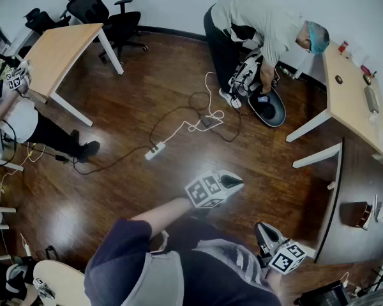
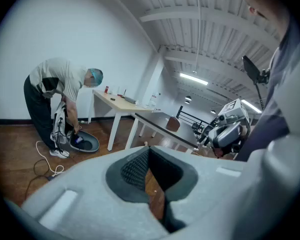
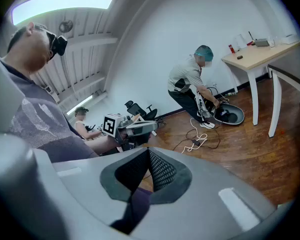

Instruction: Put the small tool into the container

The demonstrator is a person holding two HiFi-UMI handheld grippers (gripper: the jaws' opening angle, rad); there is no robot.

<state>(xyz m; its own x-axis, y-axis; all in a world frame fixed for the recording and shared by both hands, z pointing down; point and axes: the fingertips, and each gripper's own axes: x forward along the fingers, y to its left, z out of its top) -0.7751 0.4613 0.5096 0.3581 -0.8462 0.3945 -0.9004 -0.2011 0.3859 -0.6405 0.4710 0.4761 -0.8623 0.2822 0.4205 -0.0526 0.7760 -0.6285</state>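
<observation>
Grey left hand-held gripper (image 2: pixel 149 159) and right hand-held gripper (image 3: pixel 149 159): both closed, empty, apparently idle, well apart from dark counter (image 1: pixel 364 177).

Open floor, cords underfoot
Wood floor (image 1: pixel 115 190) lies free ahead of me; power strip (image 1: pixel 155 150) and white cable (image 1: pixel 201 123) cross it, dark counter (image 1: pixel 364 177) stands near my right gripper (image 1: pixel 263 230).
</observation>
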